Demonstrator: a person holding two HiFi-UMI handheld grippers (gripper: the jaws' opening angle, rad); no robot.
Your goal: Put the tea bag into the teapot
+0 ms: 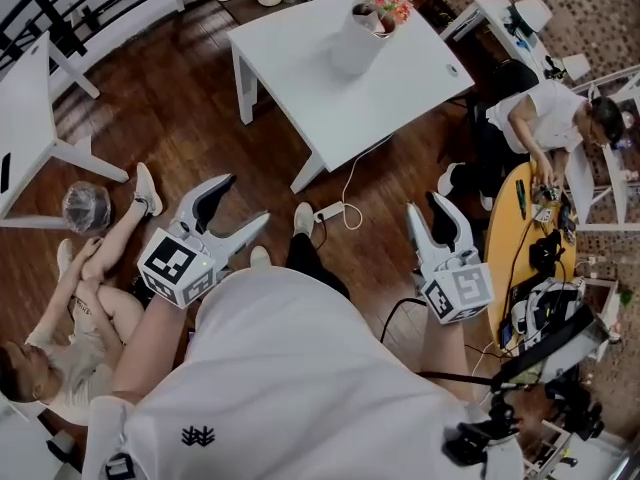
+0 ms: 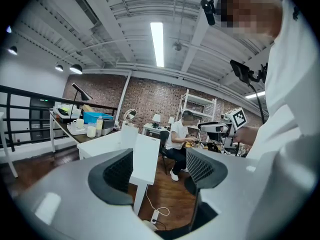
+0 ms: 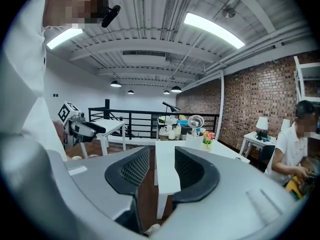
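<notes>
Both grippers hang in the air in front of the person's body, well short of the white table (image 1: 300, 68). My left gripper (image 1: 238, 208) is open, its jaws spread wide with nothing between them. My right gripper (image 1: 428, 214) is open too, its jaws a narrower gap apart and empty. On the table's far end stand a tall white vessel (image 1: 355, 38) and a small bunch of flowers (image 1: 392, 8). I cannot make out a tea bag or a teapot in any view. The right gripper view looks along the table (image 3: 165, 159) towards the flowers (image 3: 206, 140).
A person sits on the wooden floor at the left (image 1: 80, 308). Another person works at a round yellow table (image 1: 510, 238) on the right. A power strip with cable (image 1: 330, 211) lies on the floor before the table. Another white table (image 1: 25, 118) stands at far left.
</notes>
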